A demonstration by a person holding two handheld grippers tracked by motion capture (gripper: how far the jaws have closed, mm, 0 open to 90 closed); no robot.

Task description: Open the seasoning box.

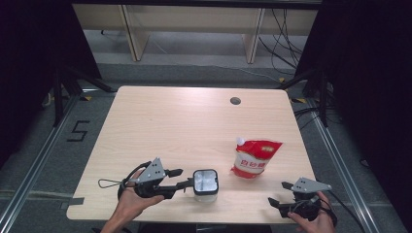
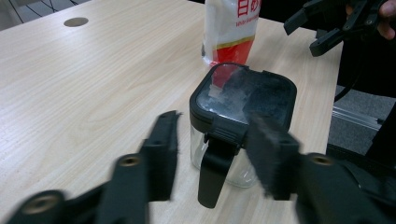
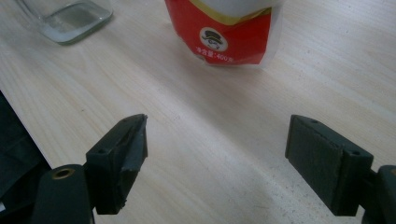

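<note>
A clear glass jar (image 1: 205,184) with a black-rimmed square lid (image 2: 243,100) stands near the table's front edge. Its black latch (image 2: 215,163) hangs down the side facing my left gripper (image 1: 184,177). My left gripper (image 2: 215,135) is open, its jaws either side of the latch without pressing on it. A red and white pouch (image 1: 255,158) lies just behind and right of the jar. My right gripper (image 1: 278,192) is at the front right corner, open and empty. In the right gripper view (image 3: 219,135) it points at the pouch (image 3: 233,32).
A round cable hole (image 1: 235,101) sits in the far part of the wooden table (image 1: 184,126). The front edge runs close under both hands. Dark stands and cables flank the table, and a wooden desk frame (image 1: 194,29) stands behind it.
</note>
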